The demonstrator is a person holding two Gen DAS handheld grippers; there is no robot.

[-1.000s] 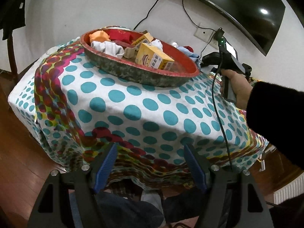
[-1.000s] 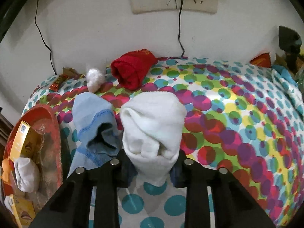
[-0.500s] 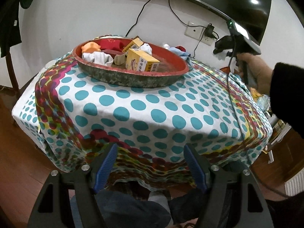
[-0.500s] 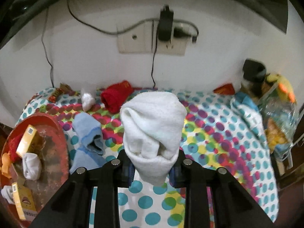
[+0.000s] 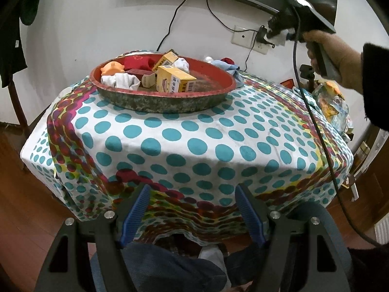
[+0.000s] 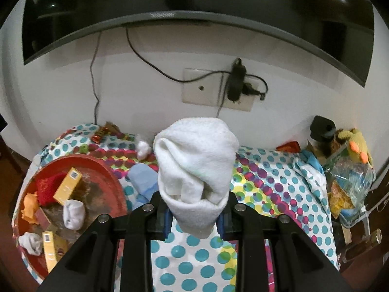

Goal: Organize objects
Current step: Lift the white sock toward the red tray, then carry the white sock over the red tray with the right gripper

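— What is the right gripper [image 6: 194, 215] doing at its fingers?

— Its jaws are standing narrow and pinching a rolled white terry sock [image 6: 194, 175], which is hanging clear above the polka-dot tablecloth [image 6: 267, 182]. The person's hand [image 5: 325, 48] is gripping the handle high over the table's far right side.

— And the left gripper [image 5: 193, 209]?

— Its blue ribbed pads [image 5: 136, 209] are standing wide apart with nothing between them, hovering off the table's near edge.

— What is lying beyond the held sock?

— A light blue sock [image 6: 143, 182] is resting on the cloth just behind it, beside the round red tray with a worn grey outer wall [image 6: 114, 182]. A small white wad [image 6: 143, 148] and a wrapped candy bar [image 6: 101, 133] are sitting near the table's far edge by the wall.

— What is the tray holding?

— It is sitting toward the far left corner and carrying yellow cardboard boxes [image 5: 175, 81], white balled socks [image 5: 121, 80], a red folded cloth [image 5: 137, 62] and an orange soft toy [image 5: 111, 68].
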